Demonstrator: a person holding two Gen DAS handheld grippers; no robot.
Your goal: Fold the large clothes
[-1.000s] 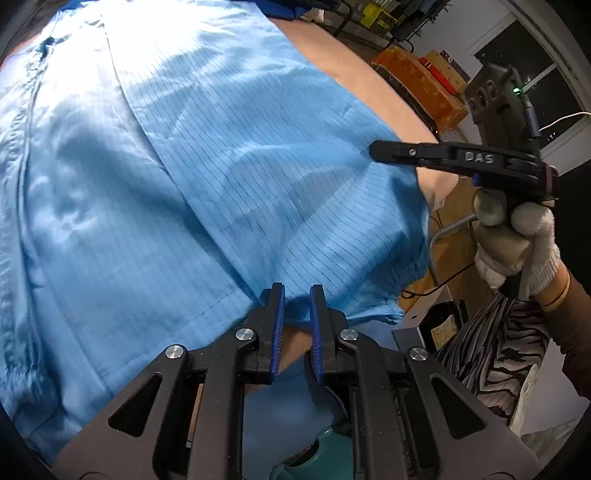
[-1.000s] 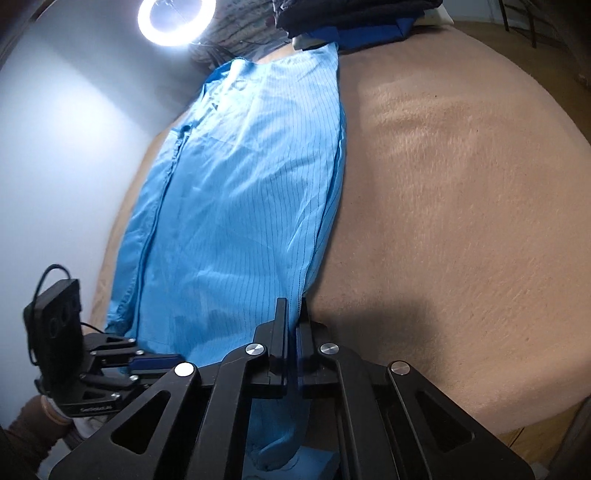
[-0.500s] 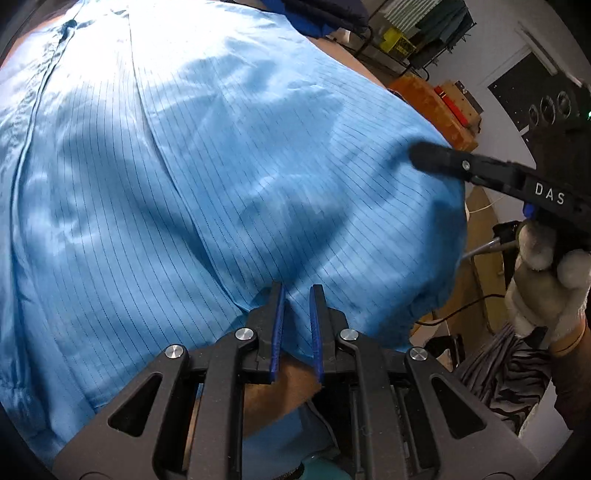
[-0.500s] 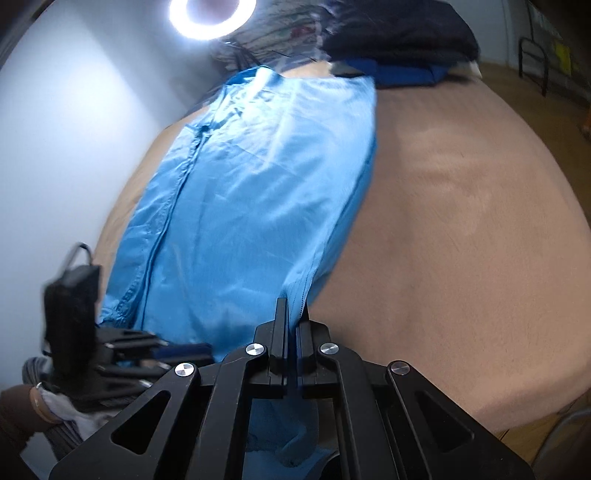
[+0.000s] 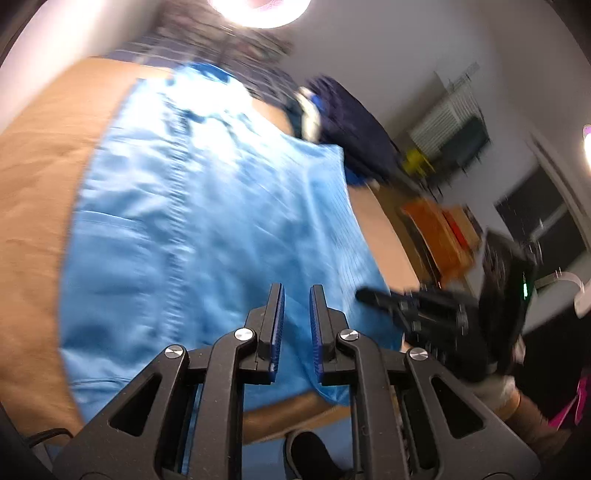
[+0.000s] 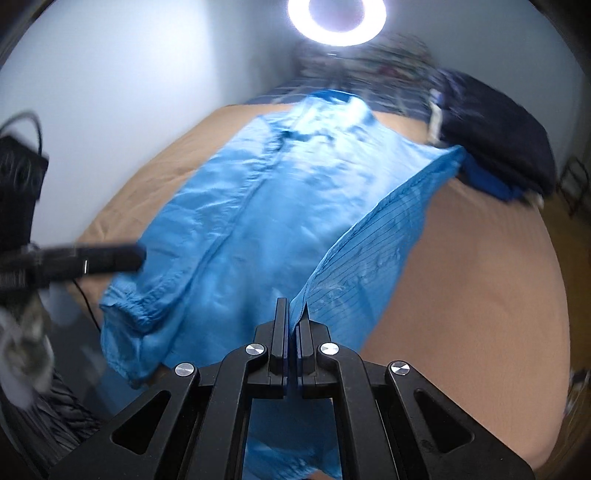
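**A:** Garment first: where is it relative to the grippers?

**B:** Right at the right gripper. Its jaws are pressed together on the near edge of the cloth, which runs straight in between the pads. From that pinch a lifted flap rises off the tan cover and slopes away to the far right corner.

**A:** And the left gripper?

**B:** Its blue pads stand a narrow gap apart, and blue cloth fills the view in that gap. I cannot tell whether the pads actually press on it. The picture is smeared, and from the right wrist the left gripper is only a dark blur at the garment's left side.

**A:** How does the garment look?

**B:** It is light blue and slightly glossy. The lifted flap shows thin dark lines running across it. Nearest on the left, a cuffed sleeve with a gathered end droops over the edge of the cover. A long seam runs from the near end up toward the far end. The rest of the body lies spread lengthwise on the cover, rumpled and catching bright glare near the top.

**A:** What is beyond it?

**B:** A pile of dark clothes sits by the far right corner, just beside the flap's far tip. A ring light glows above the far end.
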